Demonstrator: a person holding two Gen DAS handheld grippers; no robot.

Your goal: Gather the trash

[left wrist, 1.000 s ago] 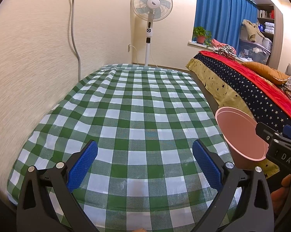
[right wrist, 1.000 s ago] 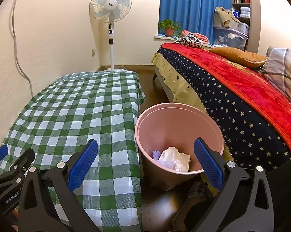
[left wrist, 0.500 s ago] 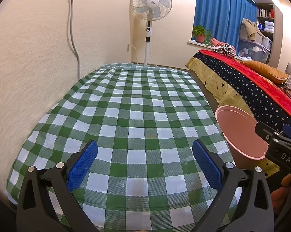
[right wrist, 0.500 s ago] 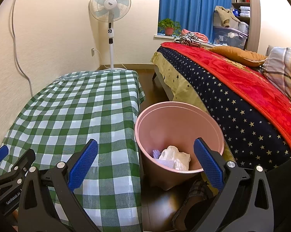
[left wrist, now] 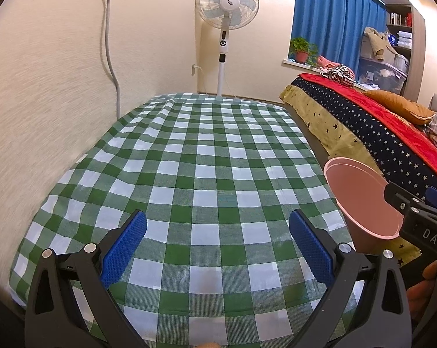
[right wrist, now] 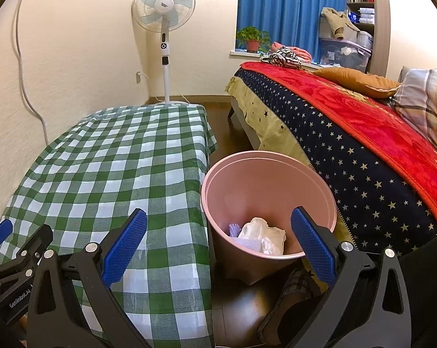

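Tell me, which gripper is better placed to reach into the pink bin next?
The right gripper, probably. It is open and looks down into the pink bin, with the crumpled paper between its fingers. The left gripper, also open, faces the checked tablecloth.

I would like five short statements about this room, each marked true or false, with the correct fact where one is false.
1. The pink bin stands on the floor between the checked table and the bed. True.
2. The bin is empty. False: crumpled white paper and a small purple scrap lie in it.
3. The left gripper is shut on a piece of trash. False: it is open and holds nothing.
4. The right gripper is open, above the edge of the table and the bin. True.
5. A fan stands on the bed. False: it stands on the floor by the wall, beyond the table.
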